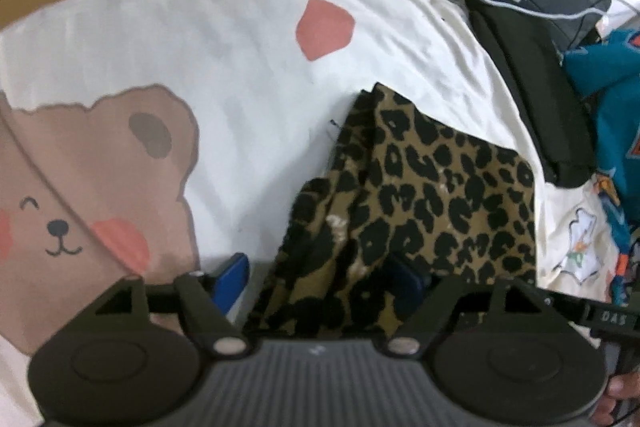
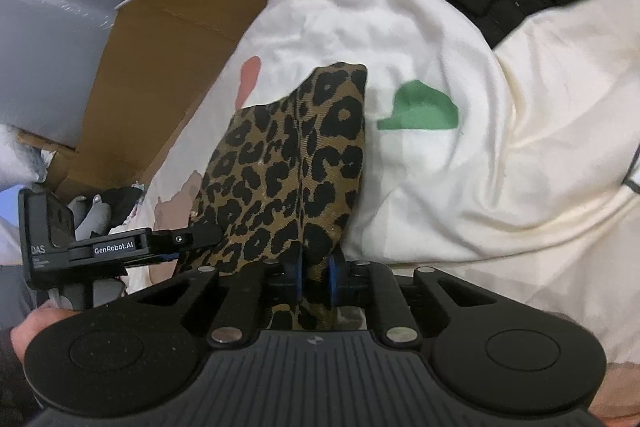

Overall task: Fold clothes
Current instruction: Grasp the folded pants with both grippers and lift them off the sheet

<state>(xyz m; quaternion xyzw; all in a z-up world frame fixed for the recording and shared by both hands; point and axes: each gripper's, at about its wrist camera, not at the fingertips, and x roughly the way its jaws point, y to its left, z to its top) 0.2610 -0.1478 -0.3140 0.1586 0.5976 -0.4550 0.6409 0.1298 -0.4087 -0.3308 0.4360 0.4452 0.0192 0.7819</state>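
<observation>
We've got the leopard-print garment (image 2: 288, 163) lying in a loose fold on the cream bedsheet (image 2: 500, 147), its bear print (image 1: 100, 187) off to the left and a dark bag (image 1: 532, 87) at the far right edge. Our right gripper (image 2: 316, 277) has its 2 blue pads (image 2: 333, 279) drawn in narrow and pinching a ridge of that leopard cloth at the near edge. Our left gripper (image 1: 320, 275) stands wide, 1 blue finger over the sheet and the other over the garment's near left part, nothing clamped between them.
</observation>
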